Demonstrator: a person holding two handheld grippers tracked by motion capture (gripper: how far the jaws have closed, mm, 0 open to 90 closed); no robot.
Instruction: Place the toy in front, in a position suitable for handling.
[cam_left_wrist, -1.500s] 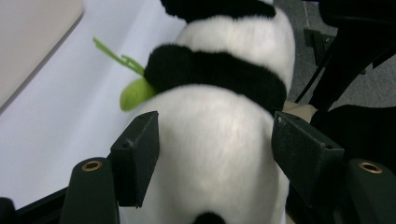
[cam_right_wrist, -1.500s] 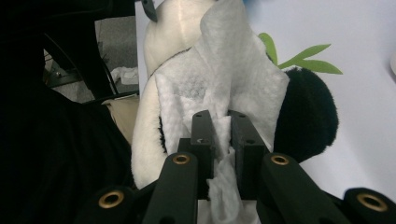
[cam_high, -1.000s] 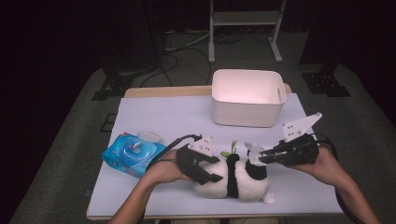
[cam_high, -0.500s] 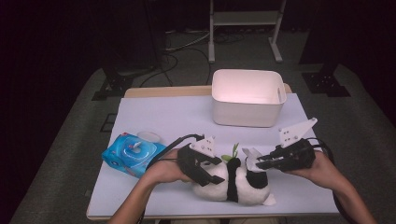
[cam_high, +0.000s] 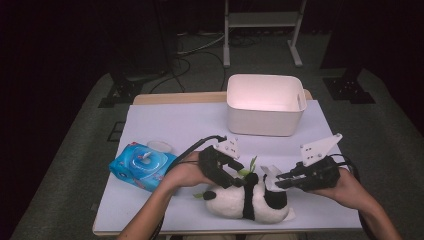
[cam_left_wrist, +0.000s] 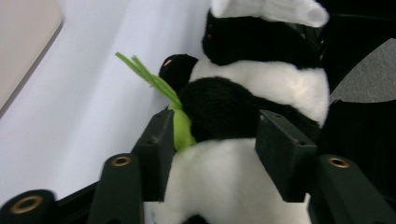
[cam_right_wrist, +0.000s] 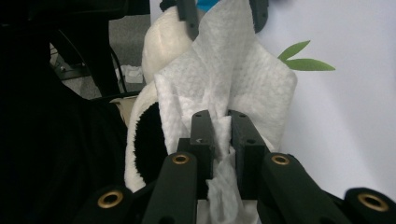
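Lying on its side near the front edge of the white table (cam_high: 165, 120), the toy panda (cam_high: 240, 202) has both grippers at it. Compared with a second ago, the left gripper (cam_high: 235, 181) has shifted a little toward the panda's head end, and its jaws have just been closing; in the left gripper view they press on the panda's body (cam_left_wrist: 224, 186) from both sides, next to the green leaf (cam_left_wrist: 180, 123) stitched on it. The right gripper (cam_high: 280, 184) sits almost where it was, its jaws nearly together and pinching a white wipe (cam_high: 270, 175) against the panda's back. The panda itself has barely moved.

From above, the wipe is just a small pale flap between the two grippers. The right gripper view shows far more: the wipe (cam_right_wrist: 224, 79) fans up wide and crinkled from between the jaws, covering part of the panda (cam_right_wrist: 144, 135), with the leaf tips (cam_right_wrist: 306, 63) lying on the table beyond. The high view adds the blue wipe pack (cam_high: 141, 166) at the left and the white tub (cam_high: 265, 117) farther back.
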